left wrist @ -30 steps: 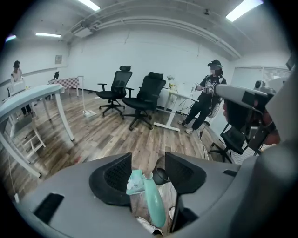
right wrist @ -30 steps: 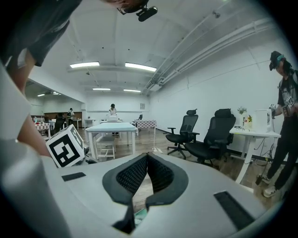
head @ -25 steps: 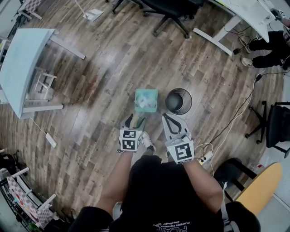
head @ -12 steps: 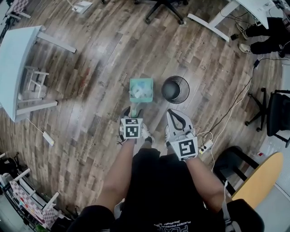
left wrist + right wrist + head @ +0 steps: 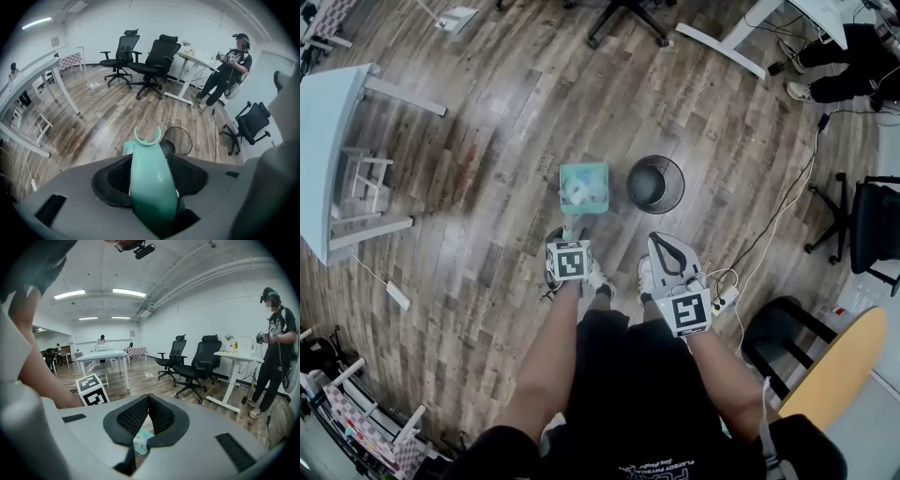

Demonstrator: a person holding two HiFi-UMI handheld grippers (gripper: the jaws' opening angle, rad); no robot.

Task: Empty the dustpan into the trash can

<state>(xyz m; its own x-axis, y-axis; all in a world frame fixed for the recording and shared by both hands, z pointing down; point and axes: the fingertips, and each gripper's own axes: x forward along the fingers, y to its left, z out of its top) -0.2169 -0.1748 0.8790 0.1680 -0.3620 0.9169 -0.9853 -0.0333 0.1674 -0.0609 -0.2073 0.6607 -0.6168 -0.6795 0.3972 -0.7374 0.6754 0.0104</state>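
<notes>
Dustpan (image 5: 583, 187) lies lengthwise, handle (image 5: 152, 183) toward the person.

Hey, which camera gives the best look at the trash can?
The head view: the trash can shows whole from above, beside the dustpan. The left gripper view catches only part of it behind the dustpan handle. The right gripper view misses it.

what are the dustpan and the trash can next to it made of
Dustpan: likely plastic; even mint green colour, smooth moulded handle with a soft sheen. Trash can: probably black metal mesh; the floor seems to show through its wall, not certain.
</notes>
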